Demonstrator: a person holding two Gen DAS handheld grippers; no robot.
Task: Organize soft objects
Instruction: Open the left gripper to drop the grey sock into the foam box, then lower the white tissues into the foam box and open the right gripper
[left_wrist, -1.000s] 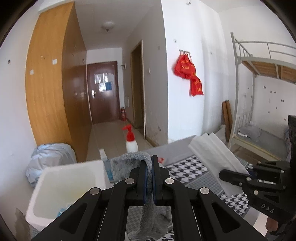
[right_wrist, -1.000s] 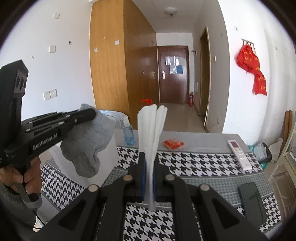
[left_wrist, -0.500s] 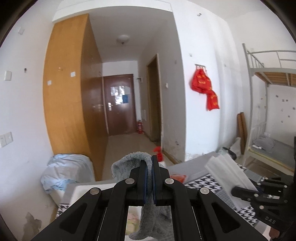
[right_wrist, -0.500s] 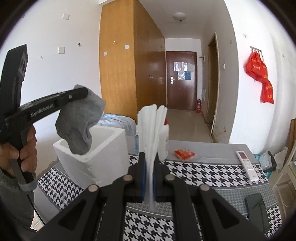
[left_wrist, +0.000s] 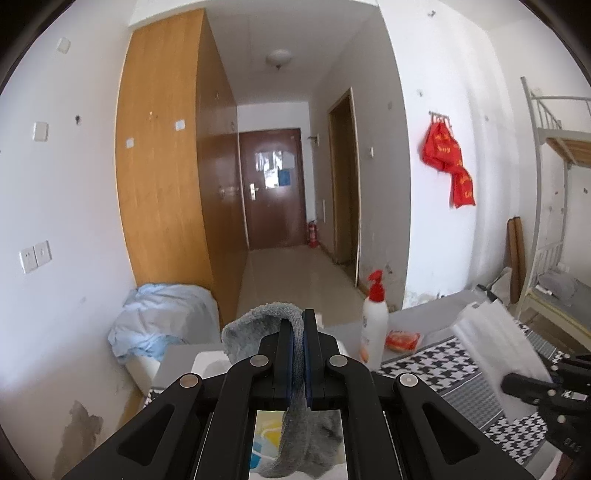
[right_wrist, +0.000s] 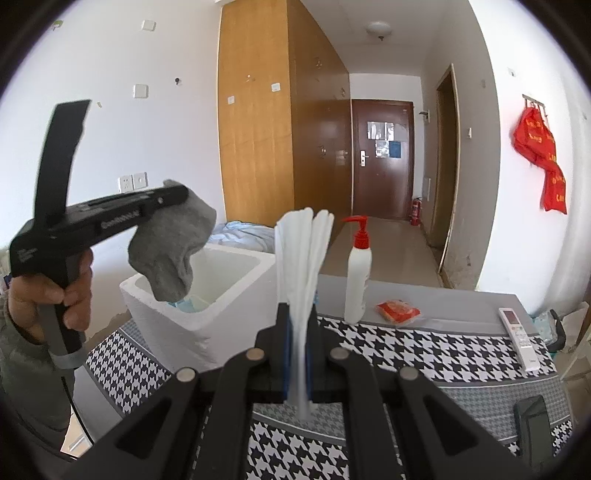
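Holding grey sock (right_wrist: 171, 251) in left gripper (right_wrist: 184, 194), fingers clamped on it, dangling right over the open white foam box (right_wrist: 207, 295). Pinching white folded sheets (right_wrist: 303, 258) in right gripper (right_wrist: 297, 354), fingers shut tight on them, hovering above the houndstooth table (right_wrist: 424, 354), near the box but outside it. Seeing something blue and yellow lying in the box already. Judging roughly midway: two drops pending.

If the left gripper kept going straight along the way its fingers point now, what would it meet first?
Probably nothing close. The left gripper, shut on the grey sock, hangs above the white foam box and points over it, toward the blue bundle and hallway. Depth is unclear.
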